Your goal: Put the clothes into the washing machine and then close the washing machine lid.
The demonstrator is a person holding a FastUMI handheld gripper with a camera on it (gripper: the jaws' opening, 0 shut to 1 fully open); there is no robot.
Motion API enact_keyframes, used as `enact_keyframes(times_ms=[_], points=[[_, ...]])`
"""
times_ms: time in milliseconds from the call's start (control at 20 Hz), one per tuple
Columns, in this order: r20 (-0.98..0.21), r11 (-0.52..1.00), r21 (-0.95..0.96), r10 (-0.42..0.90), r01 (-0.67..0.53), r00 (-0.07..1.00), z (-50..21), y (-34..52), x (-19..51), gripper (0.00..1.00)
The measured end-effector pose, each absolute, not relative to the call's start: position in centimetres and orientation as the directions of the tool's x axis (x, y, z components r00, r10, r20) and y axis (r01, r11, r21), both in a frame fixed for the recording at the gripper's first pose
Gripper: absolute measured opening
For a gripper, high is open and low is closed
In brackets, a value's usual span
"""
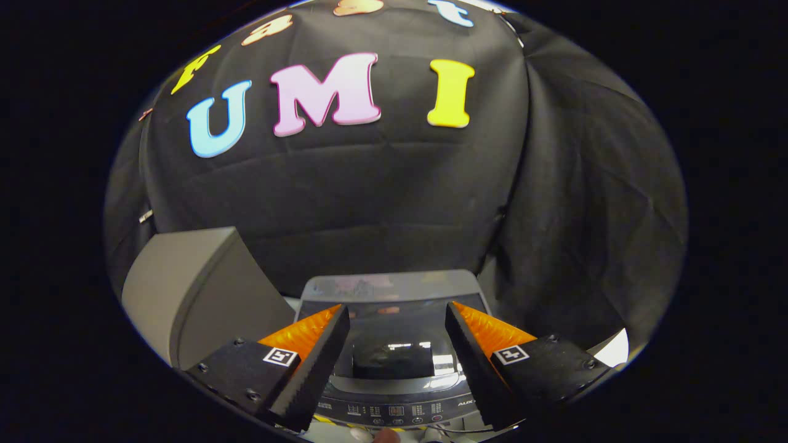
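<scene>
One gripper: hand-held gripper [397, 344] held over the washing machine [394, 381], fingers spread apart, grasping nothing
Washer: just ahead, below the fingers; glass lid [394, 344] looks already down
Clothes: none in sight, perhaps inside
Risk: lid may not be fully seated; a careless push could hit the control panel [394, 411]
Room: grey box [197, 289] close at left, open space to the right

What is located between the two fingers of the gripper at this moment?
In the gripper view, the open gripper holds nothing; between its fingers shows the washing machine below, its closed lid and control panel.
</scene>
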State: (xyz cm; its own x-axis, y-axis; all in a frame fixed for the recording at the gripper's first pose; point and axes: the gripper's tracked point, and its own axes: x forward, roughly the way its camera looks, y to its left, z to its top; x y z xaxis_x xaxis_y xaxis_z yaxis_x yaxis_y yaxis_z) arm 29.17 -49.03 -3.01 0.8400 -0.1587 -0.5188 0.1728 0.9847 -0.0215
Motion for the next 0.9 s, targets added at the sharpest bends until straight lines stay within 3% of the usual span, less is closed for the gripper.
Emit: enact_keyframes(times_ms=[350, 900], points=[[-0.263, 0.990, -0.042, -0.139, 0.133, 0.955, 8.6, -47.1, 28.2, 0.99], [-0.012, 0.997, -0.001, -0.083, 0.083, 0.997, 18.8, -44.9, 23.8, 0.99]])
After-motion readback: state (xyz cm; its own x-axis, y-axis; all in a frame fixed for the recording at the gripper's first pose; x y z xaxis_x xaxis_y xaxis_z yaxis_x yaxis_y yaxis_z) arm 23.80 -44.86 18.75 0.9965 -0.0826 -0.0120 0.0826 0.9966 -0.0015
